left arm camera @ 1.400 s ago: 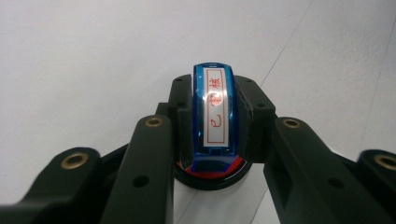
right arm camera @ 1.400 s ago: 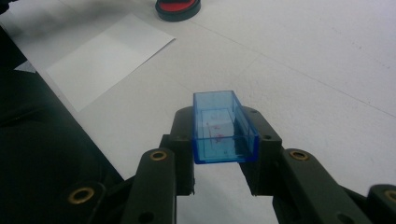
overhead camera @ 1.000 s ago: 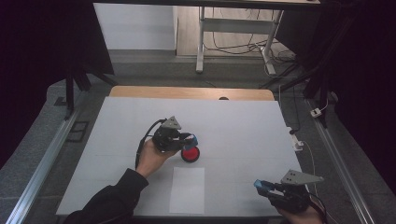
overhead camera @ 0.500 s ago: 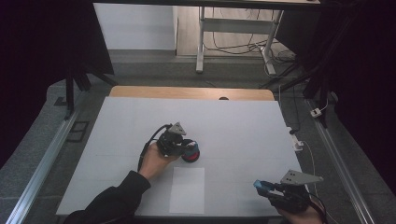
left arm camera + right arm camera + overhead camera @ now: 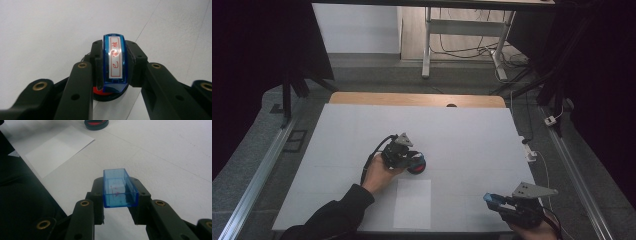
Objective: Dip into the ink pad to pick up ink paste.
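My left gripper [image 5: 113, 53] is shut on a blue stamp [image 5: 114, 62] whose white label bears red characters. The stamp's lower end sits at a round black ink pad with a red centre [image 5: 100, 92]. From above, the left gripper [image 5: 413, 161] leans over that ink pad [image 5: 419, 166] near the table's middle. My right gripper [image 5: 117, 192] is shut on a clear blue rectangular cap [image 5: 120, 188], its hollow side up. In the high view the right gripper [image 5: 493, 200] rests at the table's near right edge with the cap [image 5: 492, 198] in its jaws.
A white sheet of paper [image 5: 413, 202] lies flat just in front of the ink pad, and it is seen as the paper [image 5: 58, 150] in the right gripper view. The white tabletop [image 5: 462, 130] has a wooden strip at the back. Cables run along its right edge.
The left gripper has shifted a little toward the ink pad and now covers more of its red centre. The right gripper and cap have stayed put.
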`<action>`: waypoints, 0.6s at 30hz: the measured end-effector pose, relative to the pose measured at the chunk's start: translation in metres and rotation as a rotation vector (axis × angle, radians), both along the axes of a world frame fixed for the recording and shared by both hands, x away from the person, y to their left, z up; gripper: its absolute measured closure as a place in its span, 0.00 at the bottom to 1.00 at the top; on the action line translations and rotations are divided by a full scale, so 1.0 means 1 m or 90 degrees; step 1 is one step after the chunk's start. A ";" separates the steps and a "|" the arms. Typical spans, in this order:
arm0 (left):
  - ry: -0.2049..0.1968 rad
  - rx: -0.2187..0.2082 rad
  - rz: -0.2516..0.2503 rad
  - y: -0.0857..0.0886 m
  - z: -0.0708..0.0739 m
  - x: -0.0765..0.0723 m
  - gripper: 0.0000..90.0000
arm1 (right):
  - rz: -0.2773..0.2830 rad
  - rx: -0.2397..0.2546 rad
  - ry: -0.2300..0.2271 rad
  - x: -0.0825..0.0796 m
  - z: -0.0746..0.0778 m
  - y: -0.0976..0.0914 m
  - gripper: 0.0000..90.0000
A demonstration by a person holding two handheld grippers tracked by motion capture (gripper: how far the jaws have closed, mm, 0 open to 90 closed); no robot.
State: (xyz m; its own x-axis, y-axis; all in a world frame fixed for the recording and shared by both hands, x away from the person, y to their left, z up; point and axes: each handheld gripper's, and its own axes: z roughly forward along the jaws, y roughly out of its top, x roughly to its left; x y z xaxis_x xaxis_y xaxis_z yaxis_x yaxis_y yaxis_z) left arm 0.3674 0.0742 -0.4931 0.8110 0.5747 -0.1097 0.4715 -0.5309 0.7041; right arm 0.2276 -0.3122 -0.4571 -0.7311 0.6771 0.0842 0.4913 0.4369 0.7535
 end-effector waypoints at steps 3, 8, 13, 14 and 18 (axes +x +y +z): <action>-0.015 0.016 0.000 -0.003 0.000 -0.004 0.78 | 0.001 0.002 0.000 0.000 0.000 0.000 0.76; -0.052 0.049 -0.002 -0.011 0.001 -0.011 0.79 | 0.001 0.000 0.000 0.000 0.000 0.001 0.76; -0.051 0.041 0.003 -0.010 0.000 -0.011 0.79 | 0.001 -0.002 -0.001 0.000 0.000 0.001 0.76; -0.043 0.031 0.005 -0.008 -0.001 -0.010 0.79 | 0.001 -0.002 -0.001 0.000 0.000 0.001 0.76; -0.004 -0.008 0.011 0.000 -0.003 -0.003 0.78 | 0.000 -0.002 -0.001 0.000 0.000 0.001 0.76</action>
